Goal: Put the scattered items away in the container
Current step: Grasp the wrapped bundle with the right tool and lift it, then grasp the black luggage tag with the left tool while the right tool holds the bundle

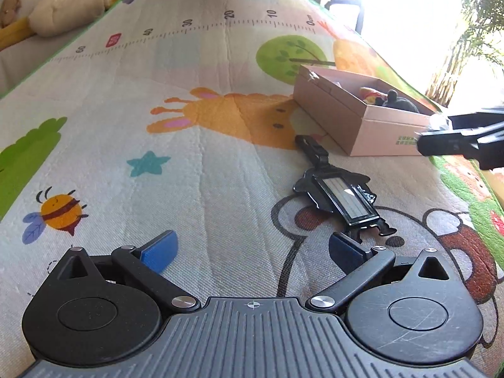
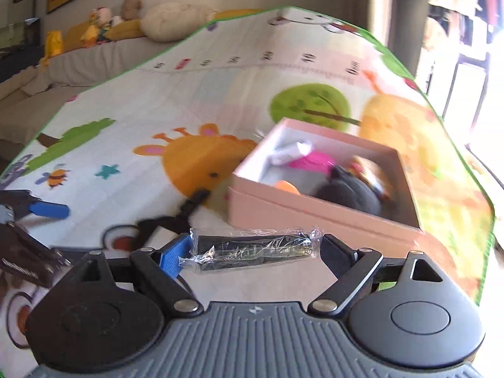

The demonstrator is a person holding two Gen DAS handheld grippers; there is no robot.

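Two hand-held grippers: right (image 2: 252,249) clamping crinkly-wrapped black bar (image 2: 252,250), left (image 1: 252,249) spread, by pink cardboard box (image 2: 315,211).

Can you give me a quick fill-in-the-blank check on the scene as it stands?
1. The right gripper holds a dark bar wrapped in clear ____ between its fingers.
2. The pink box is ____, with several items already inside.
3. The black clip-on badge holder lies on the ____, outside the box.
4. The left gripper holds ____.

Missing words: plastic; open; play mat; nothing
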